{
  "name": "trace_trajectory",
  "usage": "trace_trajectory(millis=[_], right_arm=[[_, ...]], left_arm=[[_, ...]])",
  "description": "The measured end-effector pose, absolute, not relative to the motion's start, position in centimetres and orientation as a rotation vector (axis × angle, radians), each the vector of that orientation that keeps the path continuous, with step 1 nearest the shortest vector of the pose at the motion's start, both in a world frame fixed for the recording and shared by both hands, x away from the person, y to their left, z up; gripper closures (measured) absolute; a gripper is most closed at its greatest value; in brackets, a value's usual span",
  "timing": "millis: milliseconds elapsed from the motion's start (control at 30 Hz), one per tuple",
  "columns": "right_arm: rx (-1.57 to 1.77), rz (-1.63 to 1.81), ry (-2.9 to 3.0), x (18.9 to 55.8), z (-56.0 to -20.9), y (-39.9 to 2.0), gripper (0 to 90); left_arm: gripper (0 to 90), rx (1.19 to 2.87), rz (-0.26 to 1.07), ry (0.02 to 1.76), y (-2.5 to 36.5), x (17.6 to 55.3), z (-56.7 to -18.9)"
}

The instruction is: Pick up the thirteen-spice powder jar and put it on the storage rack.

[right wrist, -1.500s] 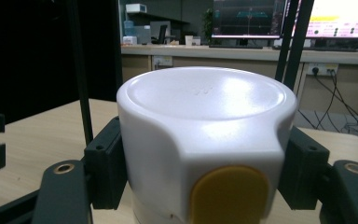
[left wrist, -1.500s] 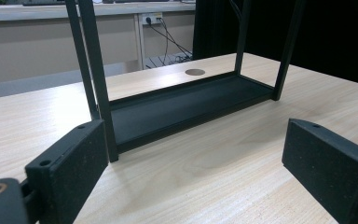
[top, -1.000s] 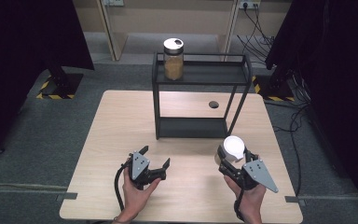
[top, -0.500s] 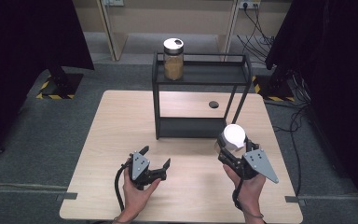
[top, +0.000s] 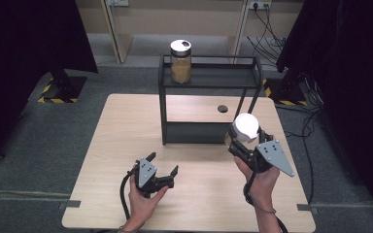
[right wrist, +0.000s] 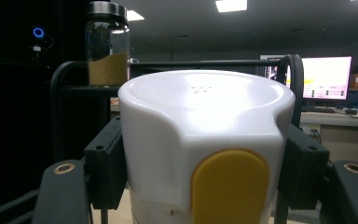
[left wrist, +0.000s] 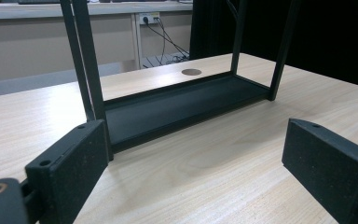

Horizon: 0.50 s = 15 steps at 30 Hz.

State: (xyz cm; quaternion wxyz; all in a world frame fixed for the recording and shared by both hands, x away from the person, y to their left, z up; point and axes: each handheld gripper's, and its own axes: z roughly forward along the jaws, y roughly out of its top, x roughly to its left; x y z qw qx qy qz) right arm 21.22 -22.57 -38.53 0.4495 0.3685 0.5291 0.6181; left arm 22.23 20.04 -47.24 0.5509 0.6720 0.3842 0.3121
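My right gripper (top: 245,138) is shut on a white-lidded jar (top: 246,127) and holds it up off the table, in front of the right end of a black two-level rack (top: 209,77). In the right gripper view the jar's white lid (right wrist: 205,126) with a yellow tab sits close between the two black pads (right wrist: 106,165). A second jar (top: 180,60) with tan powder stands on the rack's top shelf at the left; it also appears in the right gripper view (right wrist: 108,44). My left gripper (top: 162,165) rests low over the table's front, open, jaws wide and empty, facing the rack's bottom shelf (left wrist: 182,105).
The wooden table (top: 126,131) has a round cable hole (top: 222,108) behind the rack. Black curtains hang at both sides, cables lie on the floor at the back right. A lit monitor (right wrist: 326,77) glows beyond the rack in the right gripper view.
My right hand has lifted the white-lidded jar up and a little toward the rack. The left gripper has stayed where it was.
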Motion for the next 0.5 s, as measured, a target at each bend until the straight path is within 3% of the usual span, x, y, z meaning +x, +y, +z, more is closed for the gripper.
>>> trace_trajectory(millis=[500], right_arm=[[0.900,1.545,1.302,22.9,-35.7,-22.4,30.9]], left_arm=[[6.0,1.594,0.736,0.906,19.9,22.2,-47.3]])
